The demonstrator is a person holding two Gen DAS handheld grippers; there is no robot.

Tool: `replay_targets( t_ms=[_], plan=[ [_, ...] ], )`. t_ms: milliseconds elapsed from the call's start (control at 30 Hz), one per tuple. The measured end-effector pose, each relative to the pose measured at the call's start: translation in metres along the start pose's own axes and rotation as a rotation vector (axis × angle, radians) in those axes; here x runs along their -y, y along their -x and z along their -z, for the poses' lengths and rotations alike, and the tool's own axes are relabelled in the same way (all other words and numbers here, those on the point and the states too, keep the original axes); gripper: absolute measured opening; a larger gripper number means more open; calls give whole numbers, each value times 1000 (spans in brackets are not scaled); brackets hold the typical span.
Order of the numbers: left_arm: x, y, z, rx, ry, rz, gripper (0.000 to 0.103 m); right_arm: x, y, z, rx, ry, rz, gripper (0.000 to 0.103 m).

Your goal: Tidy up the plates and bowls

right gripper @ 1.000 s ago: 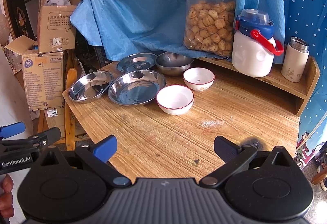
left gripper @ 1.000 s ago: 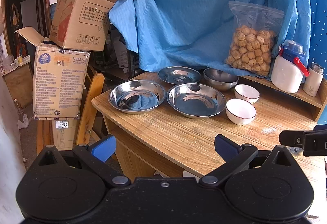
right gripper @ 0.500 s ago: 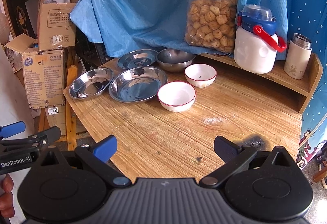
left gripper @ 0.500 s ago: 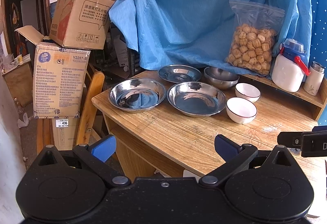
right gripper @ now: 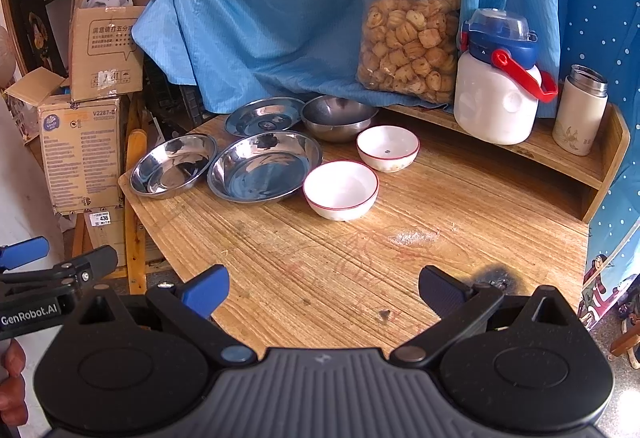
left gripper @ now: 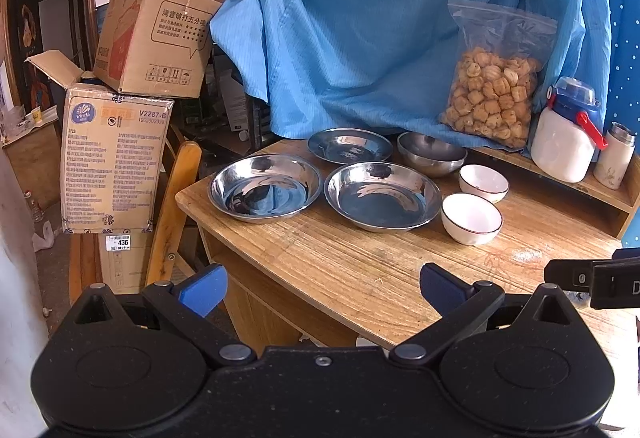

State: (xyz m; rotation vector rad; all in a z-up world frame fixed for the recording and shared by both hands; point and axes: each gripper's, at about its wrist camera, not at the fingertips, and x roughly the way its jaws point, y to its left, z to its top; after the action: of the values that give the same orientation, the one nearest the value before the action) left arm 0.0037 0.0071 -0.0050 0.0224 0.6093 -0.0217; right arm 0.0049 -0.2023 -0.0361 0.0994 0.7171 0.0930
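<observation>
Left gripper (left gripper: 322, 288) spread wide and empty, above the near table (left gripper: 360, 270) edge. Right gripper (right gripper: 324, 290) also spread, empty, over bare wood. Only from the right wrist: a hand (right gripper: 12, 382) at the far left. Further out, three steel plates (right gripper: 266, 166), a steel bowl (right gripper: 338, 116) and two white bowls (right gripper: 340, 188) grouped on the table. Behind, a snack bag (right gripper: 408, 38) and white jug (right gripper: 496, 94) on the shelf.

your left gripper (left gripper: 322, 288) is level, its blue-padded fingers (left gripper: 202, 289) spread wide with nothing between them. your right gripper (right gripper: 323, 290) is level too, jaws equally wide and empty. the two sit side by side, each one's tip showing at the edge of the other's view. your hand (right gripper: 12, 382) shows under the left gripper's body.
</observation>
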Motion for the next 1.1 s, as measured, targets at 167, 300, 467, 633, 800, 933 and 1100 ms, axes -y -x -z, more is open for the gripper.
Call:
replay_targets(
  t_ms=[167,300,467,633,800,933,1100],
  plan=[
    [0,0,0,-2,-1,1,102,0,0,0,1,-3,3,103],
    [-2,0,-1,-5,6,-6,102,-1,-2,1,-3,-2,-1,103],
    [-7,-1,-1,-7,26,-17,102,-3,-3,0,-4,3,-6,103],
    [-8,-3,-1,-8,30,-14,102,-3,-4,0,-4,3,-4,103],
    [-8,-5,-2,-9,37,-11,102,-3,-4,-1,-2,1,3,103],
    [-7,-6,-3,-9,35,-6,102,-2,-3,0,0,-1,8,103],
    [-7,-7,-2,-11,35,-1,102,-2,-2,0,0,-4,12,103]
  ],
)
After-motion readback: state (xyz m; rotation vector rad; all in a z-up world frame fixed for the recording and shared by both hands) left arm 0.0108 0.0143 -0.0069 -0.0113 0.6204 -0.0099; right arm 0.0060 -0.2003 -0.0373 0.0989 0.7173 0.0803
